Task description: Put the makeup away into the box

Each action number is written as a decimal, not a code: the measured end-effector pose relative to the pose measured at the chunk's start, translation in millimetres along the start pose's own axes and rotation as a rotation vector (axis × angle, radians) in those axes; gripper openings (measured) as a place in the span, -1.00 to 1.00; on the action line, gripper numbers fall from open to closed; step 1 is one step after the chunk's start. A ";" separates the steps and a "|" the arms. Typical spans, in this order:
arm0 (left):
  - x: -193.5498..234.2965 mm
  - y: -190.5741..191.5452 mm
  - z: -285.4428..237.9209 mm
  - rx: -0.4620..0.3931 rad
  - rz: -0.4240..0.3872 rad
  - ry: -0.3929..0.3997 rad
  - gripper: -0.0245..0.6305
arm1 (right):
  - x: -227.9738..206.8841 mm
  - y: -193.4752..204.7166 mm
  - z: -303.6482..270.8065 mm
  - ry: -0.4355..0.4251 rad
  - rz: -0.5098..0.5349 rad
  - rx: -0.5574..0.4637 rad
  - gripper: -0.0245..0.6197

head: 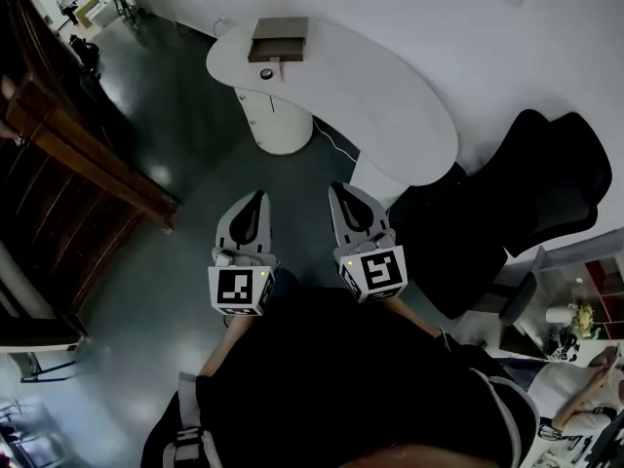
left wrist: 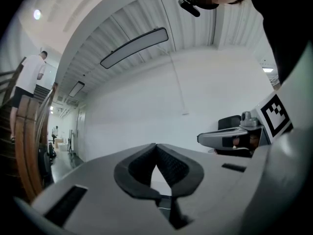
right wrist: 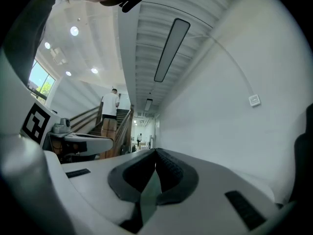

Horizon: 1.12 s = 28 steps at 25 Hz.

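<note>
A brown open box [head: 278, 41] sits at the far end of a white curved table [head: 390, 105], well ahead of me. A small dark round makeup item [head: 266, 72] lies just in front of the box. My left gripper [head: 259, 197] and right gripper [head: 337, 189] are held side by side, level, over the dark floor short of the table. In the left gripper view the left gripper [left wrist: 156, 146] has its jaws together with nothing between them. The right gripper [right wrist: 156, 152] looks the same in its own view, pads meeting and empty.
A black office chair [head: 531, 188] stands right of the table. A wooden stair railing [head: 83, 159] runs along the left. A person [right wrist: 111, 106] is on the stairs, and another person [head: 575, 383] sits at the lower right by a cluttered desk.
</note>
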<state>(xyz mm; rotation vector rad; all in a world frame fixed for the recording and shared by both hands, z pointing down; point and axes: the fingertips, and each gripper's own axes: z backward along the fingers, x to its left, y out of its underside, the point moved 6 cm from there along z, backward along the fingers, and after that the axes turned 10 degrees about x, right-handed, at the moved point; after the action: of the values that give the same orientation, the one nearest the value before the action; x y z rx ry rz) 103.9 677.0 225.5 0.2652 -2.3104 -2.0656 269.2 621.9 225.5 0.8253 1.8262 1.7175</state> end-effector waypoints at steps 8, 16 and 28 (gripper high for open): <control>12.6 8.5 -30.4 0.014 0.012 0.012 -0.90 | -13.8 9.7 -29.5 -0.023 -0.022 0.007 -0.86; 57.8 13.2 -83.4 0.017 -0.002 0.025 -0.90 | -25.0 10.2 -94.9 -0.013 -0.023 0.012 -0.85; 154.4 7.5 -182.3 0.043 0.007 0.088 -0.90 | -42.3 0.8 -227.9 0.063 -0.029 0.062 -0.85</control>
<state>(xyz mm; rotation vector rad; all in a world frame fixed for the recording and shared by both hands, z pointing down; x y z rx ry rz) -24.2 475.6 240.5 0.3409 -2.3035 -1.9607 135.6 433.2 242.9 0.7731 1.9319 1.6944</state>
